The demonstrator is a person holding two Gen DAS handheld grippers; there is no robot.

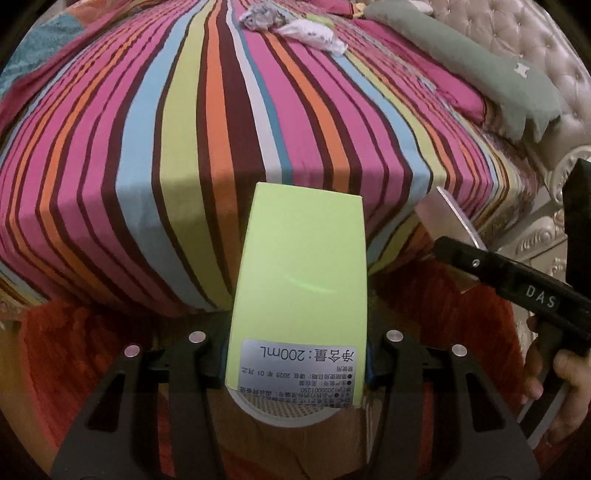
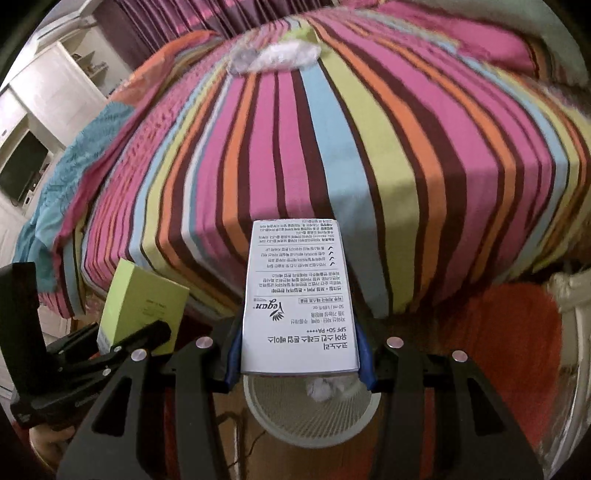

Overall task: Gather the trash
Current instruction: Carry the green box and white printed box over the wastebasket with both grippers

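Note:
My left gripper [image 1: 297, 363] is shut on a lime green carton [image 1: 301, 280] marked 200mL, held above a white mesh wastebasket [image 1: 291, 411]. My right gripper [image 2: 299, 360] is shut on a white printed carton [image 2: 299, 299], held above the same wastebasket [image 2: 314, 413], which holds a crumpled white scrap [image 2: 327, 387]. The green carton and left gripper show at lower left of the right wrist view [image 2: 142, 302]. The right gripper body shows at right of the left wrist view [image 1: 517, 284]. Crumpled tissues [image 1: 291, 24] lie far back on the bed; they also show in the right wrist view [image 2: 275, 57].
A bed with a striped cover [image 1: 184, 129] fills the middle. A green pillow [image 1: 480, 70] and tufted headboard [image 1: 535, 44] are at right. A red rug [image 2: 498, 332] covers the floor. White shelving and a dark screen [image 2: 22, 170] stand at left.

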